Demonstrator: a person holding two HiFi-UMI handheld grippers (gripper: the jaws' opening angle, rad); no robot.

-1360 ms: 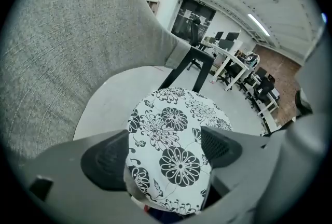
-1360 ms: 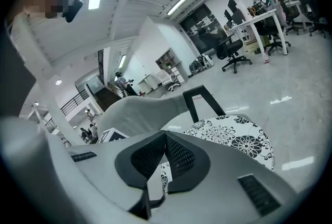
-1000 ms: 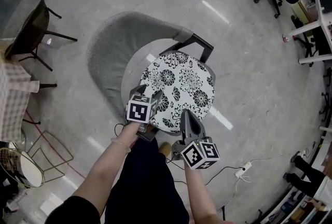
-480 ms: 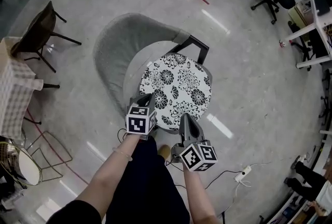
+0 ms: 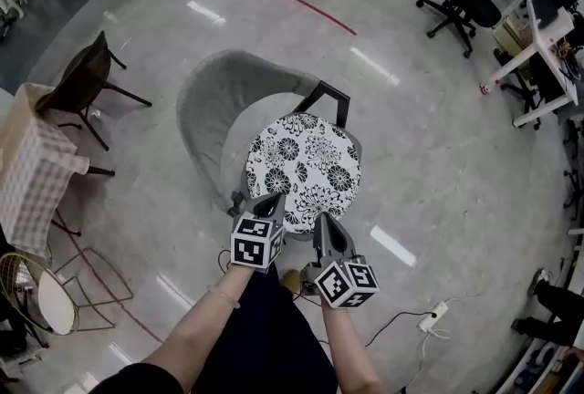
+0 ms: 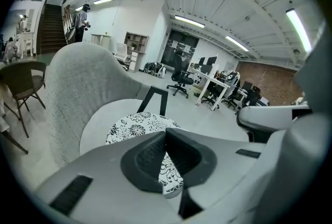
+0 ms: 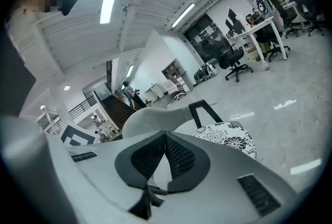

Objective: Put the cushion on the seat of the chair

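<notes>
- Mostly, I worry about a snag: the left gripper and right gripper hang at the near rim of the cushion. A jaw tip catching the fabric could drag it off the seat (it looks set a little forward).
- Both pairs of jaws are pressed together on nothing.
- It lies flat on the chair, just beyond and below both jaws.

Cushion on grey chair seat
</notes>
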